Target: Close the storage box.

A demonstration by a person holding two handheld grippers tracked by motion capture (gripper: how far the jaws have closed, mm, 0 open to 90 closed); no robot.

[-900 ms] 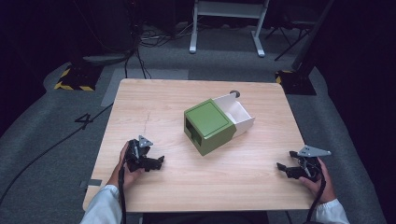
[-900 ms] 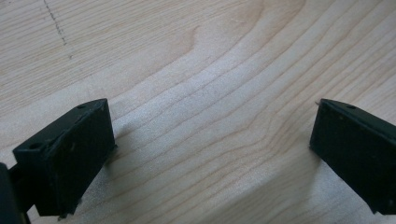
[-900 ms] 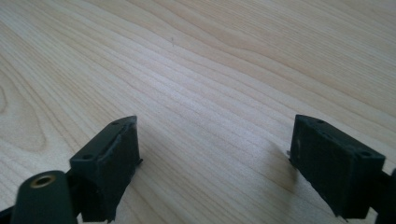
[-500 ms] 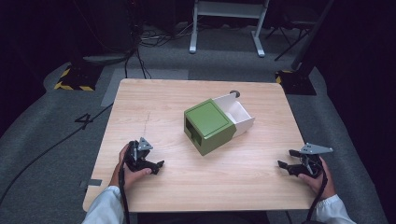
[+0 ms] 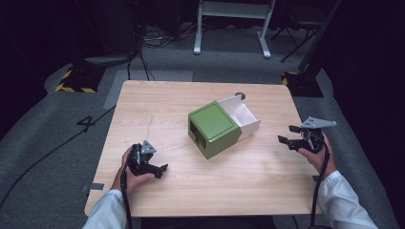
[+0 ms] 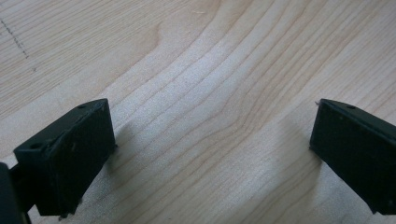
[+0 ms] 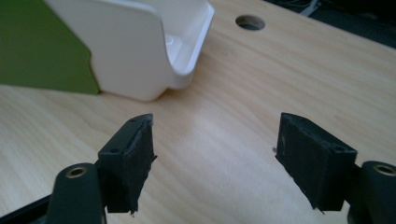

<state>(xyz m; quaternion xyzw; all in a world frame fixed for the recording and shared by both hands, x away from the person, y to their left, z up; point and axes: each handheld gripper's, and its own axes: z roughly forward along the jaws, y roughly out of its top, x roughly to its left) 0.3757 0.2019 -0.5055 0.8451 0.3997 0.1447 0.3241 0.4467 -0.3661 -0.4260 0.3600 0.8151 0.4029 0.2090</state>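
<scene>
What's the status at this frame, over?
Left gripper open, empty. Right gripper open, empty. Green box mid-table, white drawer out. Nothing between.

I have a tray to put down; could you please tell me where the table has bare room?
The left half of the table is bare, from the far edge to the left claw. The near strip between both claws is free. The green box and its white drawer crowd the centre-right.

The table [image 5: 157, 105] is pale wood with wavy grain lines, smooth and a little shiny. The green box [image 5: 213, 128] looks like smooth, dull plastic. Its white drawer [image 7: 140, 51] is smooth plastic with a soft shine. The black pads [image 7: 135, 163] look dull, rough and crumbly at the edges
</scene>
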